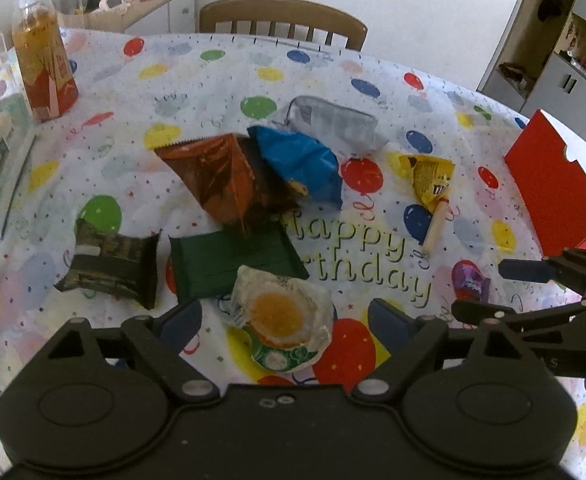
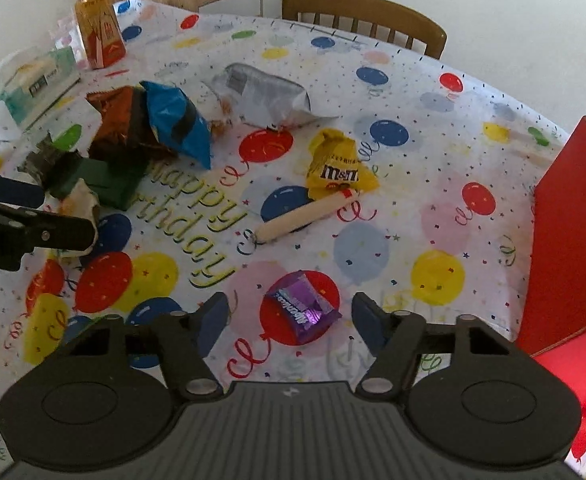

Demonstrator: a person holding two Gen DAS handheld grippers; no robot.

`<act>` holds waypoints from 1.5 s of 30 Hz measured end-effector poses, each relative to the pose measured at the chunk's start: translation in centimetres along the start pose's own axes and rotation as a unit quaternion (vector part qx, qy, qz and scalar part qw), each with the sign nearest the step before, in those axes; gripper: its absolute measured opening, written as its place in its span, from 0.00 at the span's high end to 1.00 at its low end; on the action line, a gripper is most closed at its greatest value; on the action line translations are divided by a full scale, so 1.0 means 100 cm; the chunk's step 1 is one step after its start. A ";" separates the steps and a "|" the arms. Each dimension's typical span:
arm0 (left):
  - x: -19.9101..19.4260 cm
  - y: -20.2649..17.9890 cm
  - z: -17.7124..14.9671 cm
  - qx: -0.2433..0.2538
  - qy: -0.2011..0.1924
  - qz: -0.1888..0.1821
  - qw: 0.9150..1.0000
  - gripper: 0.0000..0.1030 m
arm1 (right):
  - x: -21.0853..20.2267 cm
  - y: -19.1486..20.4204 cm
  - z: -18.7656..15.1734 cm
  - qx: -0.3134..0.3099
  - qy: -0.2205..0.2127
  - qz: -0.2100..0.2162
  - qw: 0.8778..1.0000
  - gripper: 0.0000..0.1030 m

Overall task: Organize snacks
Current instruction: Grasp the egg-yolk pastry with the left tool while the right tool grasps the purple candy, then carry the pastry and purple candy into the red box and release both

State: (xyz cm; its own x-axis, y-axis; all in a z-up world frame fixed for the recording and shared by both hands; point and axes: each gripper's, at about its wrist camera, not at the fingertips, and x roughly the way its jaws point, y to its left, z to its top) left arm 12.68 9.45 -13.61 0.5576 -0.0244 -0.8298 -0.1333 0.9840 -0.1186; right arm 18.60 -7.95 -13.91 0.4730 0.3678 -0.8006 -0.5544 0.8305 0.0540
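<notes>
A table under a balloon-print party cloth (image 2: 373, 240) is filling both views, with a red box (image 2: 565, 248) standing open at its right edge, likely where the snacks are going. Toward the far left, crinkly bags are lying heaped: an orange bag (image 1: 213, 176) leaning against a blue bag (image 1: 297, 160), a silver pouch (image 1: 333, 124) behind them, all probably light, puffy and easily crushed. The left gripper (image 1: 281, 320) is hanging with jaws apart around a clear-wrapped pastry (image 1: 281, 316), the pads not pressing yet; it looks soft, so a gentle pinch across its middle seems wise. The right gripper (image 2: 289, 316) is standing open either side of a small purple candy (image 2: 303, 310), looking slippery in its foil, best taken across the body.
</notes>
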 end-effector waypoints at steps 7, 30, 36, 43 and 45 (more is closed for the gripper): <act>0.015 0.004 -0.001 -0.013 0.018 0.007 1.000 0.29 | 0.007 -0.004 0.002 0.003 -0.001 0.009 1.000 0.54; -0.006 0.004 -0.007 -0.047 0.025 -0.008 0.999 0.47 | -0.052 0.001 -0.001 0.029 -0.041 0.005 0.999 0.78; -0.032 -0.014 -0.001 -0.030 0.005 -0.019 0.999 0.47 | -0.095 -0.005 -0.002 0.043 -0.071 -0.002 0.997 0.78; -0.068 -0.056 0.016 0.012 -0.036 -0.051 0.998 0.47 | -0.143 -0.021 -0.003 0.063 -0.102 -0.013 0.993 0.78; -0.077 -0.071 0.022 0.026 -0.046 -0.061 0.997 0.47 | -0.155 -0.028 -0.003 0.066 -0.110 -0.018 0.992 0.78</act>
State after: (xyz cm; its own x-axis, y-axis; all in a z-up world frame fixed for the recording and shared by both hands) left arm 11.18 3.06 -5.20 0.6402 -0.1313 -0.7569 -0.0178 0.9825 -0.1854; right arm 12.61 -16.11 -1.82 0.6362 0.4076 -0.6550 -0.4473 0.8867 0.1173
